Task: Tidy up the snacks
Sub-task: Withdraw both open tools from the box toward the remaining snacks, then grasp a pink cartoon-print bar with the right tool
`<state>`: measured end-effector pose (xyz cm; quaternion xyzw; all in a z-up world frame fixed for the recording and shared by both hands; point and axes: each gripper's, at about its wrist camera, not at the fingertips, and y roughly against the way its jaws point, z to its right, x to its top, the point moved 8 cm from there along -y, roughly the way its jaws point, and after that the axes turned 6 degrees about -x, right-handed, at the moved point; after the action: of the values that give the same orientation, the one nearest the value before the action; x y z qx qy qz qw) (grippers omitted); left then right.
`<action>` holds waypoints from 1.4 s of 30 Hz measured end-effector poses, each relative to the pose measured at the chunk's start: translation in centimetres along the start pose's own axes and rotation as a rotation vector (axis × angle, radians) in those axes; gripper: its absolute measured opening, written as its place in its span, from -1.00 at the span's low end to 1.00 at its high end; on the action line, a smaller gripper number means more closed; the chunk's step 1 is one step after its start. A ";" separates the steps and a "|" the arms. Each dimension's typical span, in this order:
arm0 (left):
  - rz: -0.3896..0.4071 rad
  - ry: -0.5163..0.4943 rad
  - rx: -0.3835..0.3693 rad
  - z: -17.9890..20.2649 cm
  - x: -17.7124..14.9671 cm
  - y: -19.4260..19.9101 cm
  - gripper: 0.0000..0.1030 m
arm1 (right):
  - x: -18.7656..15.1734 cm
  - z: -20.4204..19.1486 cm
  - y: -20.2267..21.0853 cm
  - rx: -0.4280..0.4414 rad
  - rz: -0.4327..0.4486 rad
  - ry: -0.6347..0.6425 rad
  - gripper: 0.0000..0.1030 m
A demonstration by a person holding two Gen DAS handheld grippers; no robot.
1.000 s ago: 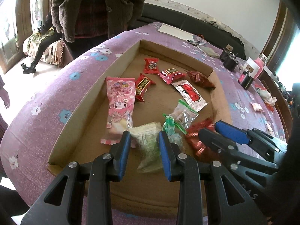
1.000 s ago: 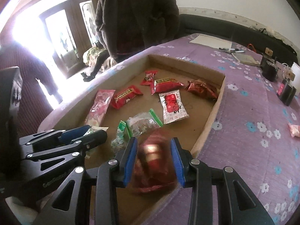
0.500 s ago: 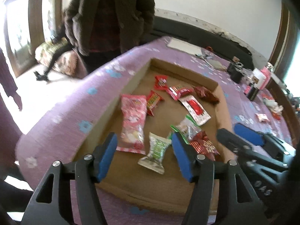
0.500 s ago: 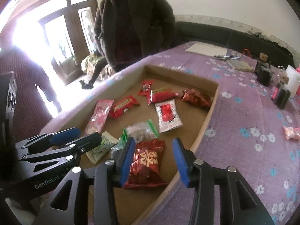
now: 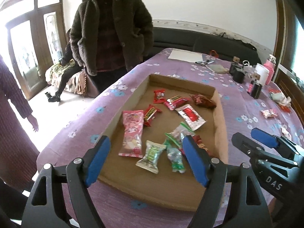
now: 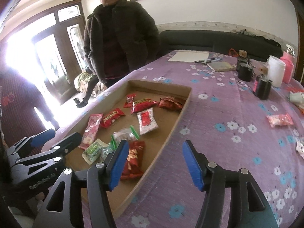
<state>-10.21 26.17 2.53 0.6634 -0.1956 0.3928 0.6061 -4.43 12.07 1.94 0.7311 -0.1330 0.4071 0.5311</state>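
Note:
A shallow cardboard tray (image 5: 219,114) (image 6: 176,121) on the purple floral table holds several snack packets. Near its front lie a green-white packet (image 5: 151,156) (image 6: 94,150), a pink packet (image 5: 132,131) (image 6: 91,130) and a red packet (image 6: 134,156). My left gripper (image 5: 146,157) is open and empty, raised above the tray's near end. My right gripper (image 6: 153,163) is open and empty, above the tray's right wall. A pink-white snack (image 6: 279,119) (image 5: 268,113) lies loose on the table at the right.
A person in a dark coat (image 5: 112,32) stands at the table's far left side. Black containers (image 6: 263,88), a white jar (image 6: 275,70), a pink bottle (image 6: 287,67), paper (image 6: 188,56) and pens sit at the far end. More wrappers lie at the right edge (image 6: 300,148).
Both grippers opened, letting go of the green-white packet and the red packet into the tray, then pulled up and back; the right one shifted right over the tray wall.

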 end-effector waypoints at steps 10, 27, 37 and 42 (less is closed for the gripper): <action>-0.006 -0.072 -0.041 3.4 -0.1 0.8 0.54 | -1.1 2.4 1.1 -0.026 -0.004 -0.033 0.22; -0.044 -0.198 -0.215 11.5 -1.1 1.8 0.53 | -3.2 8.8 2.6 -0.129 -0.026 -0.097 0.25; -0.063 -0.237 -0.303 14.5 -2.3 1.8 0.53 | -1.2 24.7 4.6 -0.320 0.018 -0.376 0.26; -0.080 -0.242 -0.303 14.9 -2.6 1.3 0.53 | 0.3 31.5 2.5 -0.351 -0.026 -0.512 0.26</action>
<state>-8.56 11.07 2.02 0.6143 -0.2973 0.2521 0.6861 8.53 -16.76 0.57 0.7085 -0.3214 0.1739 0.6037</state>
